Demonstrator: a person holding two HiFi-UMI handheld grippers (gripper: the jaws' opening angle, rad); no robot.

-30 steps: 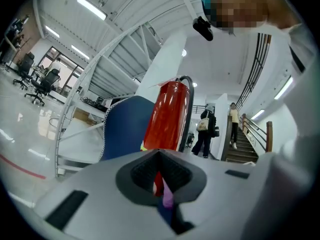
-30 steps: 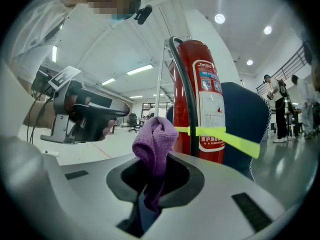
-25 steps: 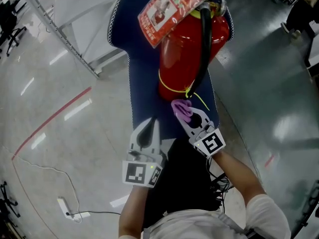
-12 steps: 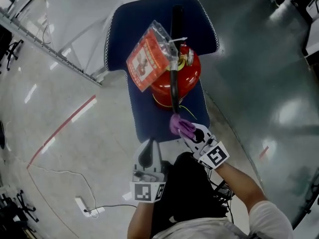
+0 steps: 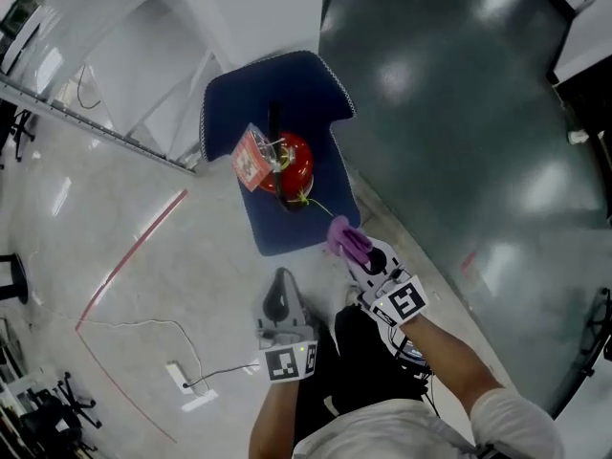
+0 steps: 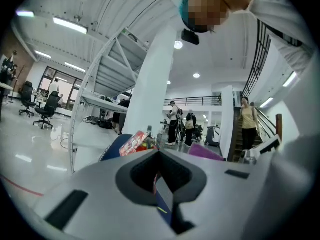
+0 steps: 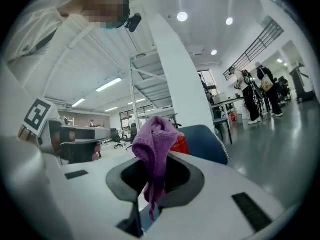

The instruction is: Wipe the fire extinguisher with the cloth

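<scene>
Red fire extinguisher (image 5: 292, 161) on blue padded chair (image 5: 277, 89). Right claw (image 5: 354, 248), beside chair's front edge, clamped on purple knitted cloth (image 5: 345, 239). Left claw (image 5: 279, 280) closed, empty.

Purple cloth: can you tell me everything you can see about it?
The purple cloth looks soft and fuzzy, like a knitted rag. It is scrunched into a lump, not spread flat. The right gripper has its jaws shut on it: the crumpled bulk sticks up above the jaws and a thin tail dangles below. Nothing else touches it. In the head view it is up in the air, apart from the red fire extinguisher on the blue chair.
</scene>
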